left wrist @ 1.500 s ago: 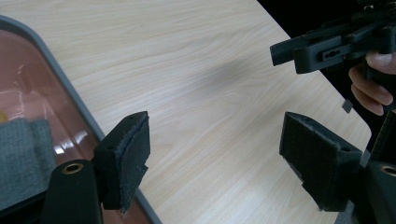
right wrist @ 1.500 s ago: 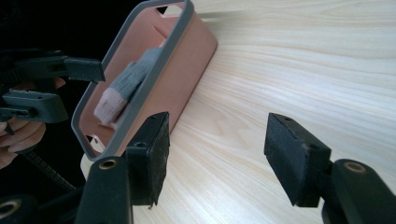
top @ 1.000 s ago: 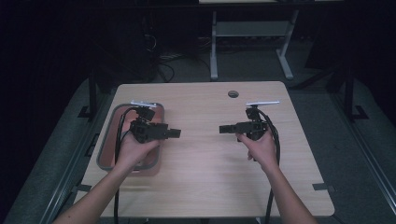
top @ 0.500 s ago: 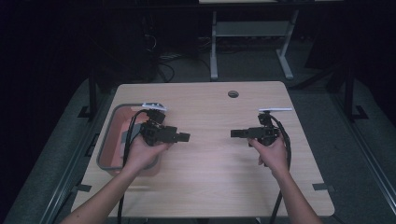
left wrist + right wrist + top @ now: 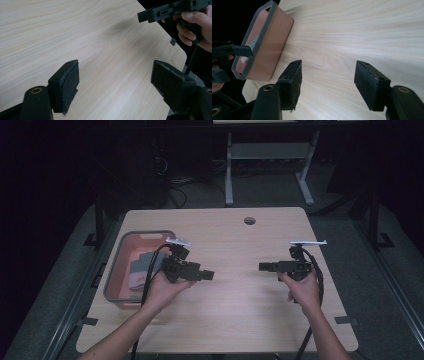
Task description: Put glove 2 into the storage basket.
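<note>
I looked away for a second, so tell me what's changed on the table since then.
Both hands drew back toward the person's edge and spread apart: the left gripper left the bin, the right gripper shifted right. Both remain open and empty; bin and its contents unmoved.

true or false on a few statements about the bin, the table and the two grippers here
1. The left gripper holds a folded cloth between its jaws. False: its jaws stand open over the bare table.
2. The right gripper is open with nothing between its pads. True.
3. The pink bin sits near the table's left edge. True.
4. The bin is empty. False: grey cloth-like things lie in it.
5. The two grippers point toward each other. True.
6. The grippers touch each other. False: bare table shows between them.
</note>
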Motion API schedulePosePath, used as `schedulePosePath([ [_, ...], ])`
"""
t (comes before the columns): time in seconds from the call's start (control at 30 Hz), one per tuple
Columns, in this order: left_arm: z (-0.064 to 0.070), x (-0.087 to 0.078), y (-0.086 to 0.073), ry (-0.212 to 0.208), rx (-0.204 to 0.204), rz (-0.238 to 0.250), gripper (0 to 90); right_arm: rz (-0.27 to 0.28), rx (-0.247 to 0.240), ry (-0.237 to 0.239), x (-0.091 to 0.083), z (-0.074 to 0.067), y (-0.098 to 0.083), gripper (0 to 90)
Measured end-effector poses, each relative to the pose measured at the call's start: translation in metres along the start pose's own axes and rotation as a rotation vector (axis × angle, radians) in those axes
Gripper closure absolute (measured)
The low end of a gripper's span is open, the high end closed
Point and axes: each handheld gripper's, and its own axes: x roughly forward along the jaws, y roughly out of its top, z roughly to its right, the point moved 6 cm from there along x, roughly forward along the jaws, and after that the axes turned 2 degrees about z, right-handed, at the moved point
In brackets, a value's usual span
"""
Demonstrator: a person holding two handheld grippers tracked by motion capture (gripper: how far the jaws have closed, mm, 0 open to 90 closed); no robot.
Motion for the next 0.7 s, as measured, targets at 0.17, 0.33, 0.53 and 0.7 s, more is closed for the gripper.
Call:
schedulePosePath([
  [0.17,0.006,0.009,-0.002,-0.014,0.005,-0.007,22.7,-0.006,0.015,0.003,-0.002,0.008,-0.007,38.6],
  [0.33,0.009,0.017,-0.008,-0.026,0.006,-0.021,22.7,0.002,0.028,0.001,-0.007,0.018,-0.013,38.6],
  [0.53,0.012,0.027,-0.019,-0.042,-0.007,-0.036,22.7,0.007,0.039,-0.002,-0.014,0.029,-0.023,38.3],
  [0.7,0.016,0.035,-0.027,-0.051,0.002,-0.049,22.7,0.002,0.053,0.002,-0.018,0.038,-0.033,38.3],
])
